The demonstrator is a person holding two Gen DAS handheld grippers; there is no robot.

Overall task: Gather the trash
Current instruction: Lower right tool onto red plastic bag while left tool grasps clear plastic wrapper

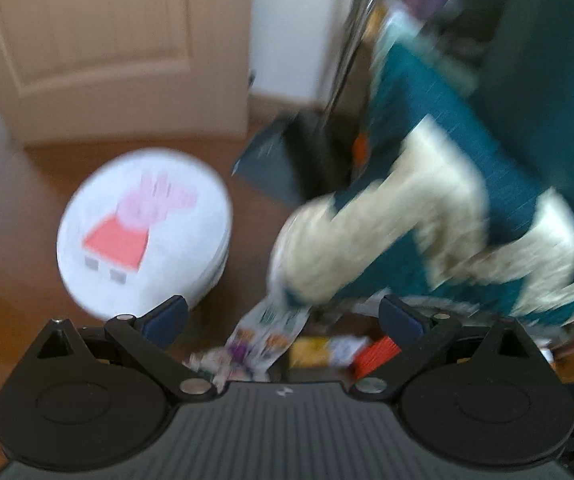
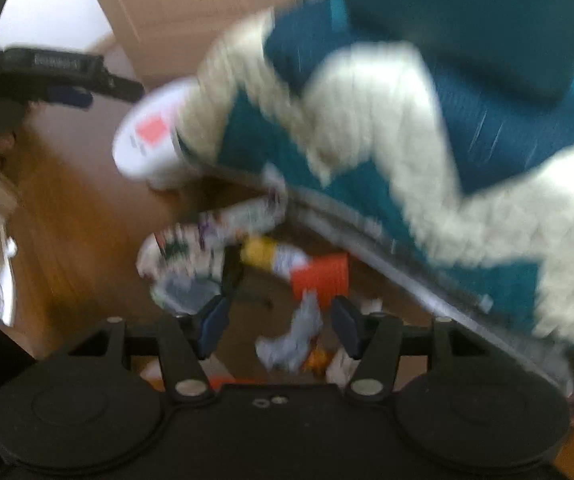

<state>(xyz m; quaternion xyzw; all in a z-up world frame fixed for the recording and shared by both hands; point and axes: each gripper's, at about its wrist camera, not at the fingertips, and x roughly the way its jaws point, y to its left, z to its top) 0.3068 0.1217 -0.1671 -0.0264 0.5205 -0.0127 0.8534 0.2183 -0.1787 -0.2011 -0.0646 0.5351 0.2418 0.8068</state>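
Both claws released, empty: left claw (image 1: 283, 320) above printed paper wrapper (image 1: 265, 336) at lower centre; right claw (image 2: 279, 330) over crumpled grey paper (image 2: 293, 338), red ribbed cup (image 2: 321, 276) just above.

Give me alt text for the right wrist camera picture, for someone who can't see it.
Blurred view down past the open, empty right gripper at litter on a wooden floor: an orange ribbed piece, a crumpled grey scrap and a printed wrapper. A teal and cream blanket fills the right; the left gripper shows upper left.
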